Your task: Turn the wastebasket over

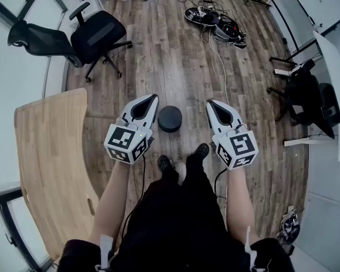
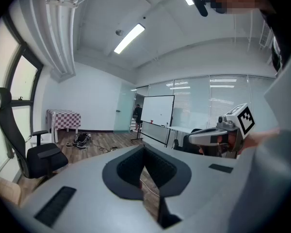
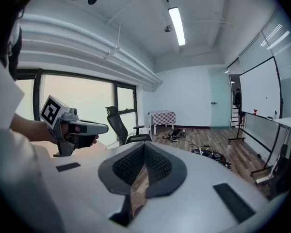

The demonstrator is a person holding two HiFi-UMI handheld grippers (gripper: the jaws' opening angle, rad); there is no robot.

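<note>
Closed jaws come first: the left gripper point(image 1: 151, 100) and the right gripper point(image 1: 212, 104) both have their jaws pressed together with nothing between them. Each gripper view shows only wooden floor through the slit below the tips.

Between the two grippers stands the wastebasket point(image 1: 170, 118), a dark round thing on the floor point(image 1: 175, 61) just ahead of the person's shoes point(image 1: 165, 163). It lies below and slightly short of both tips, so neither gripper view catches it. Its long axis runs straight up and down, and a round end faces the head camera. Whether that end is the open mouth or the base cannot be told.

The left jaws sit just beside the wastebasket's rim, while the right jaws are a little farther off on the opposite side. The left hand looks better placed to start, though both would have to open and drop toward the wastebasket.

Left of the wastebasket is a pale wooden desk point(image 1: 45, 152). Beyond the wastebasket, well apart, are two black office chairs point(image 1: 96, 35) and a tangle of cables and gear point(image 1: 215, 21).
</note>
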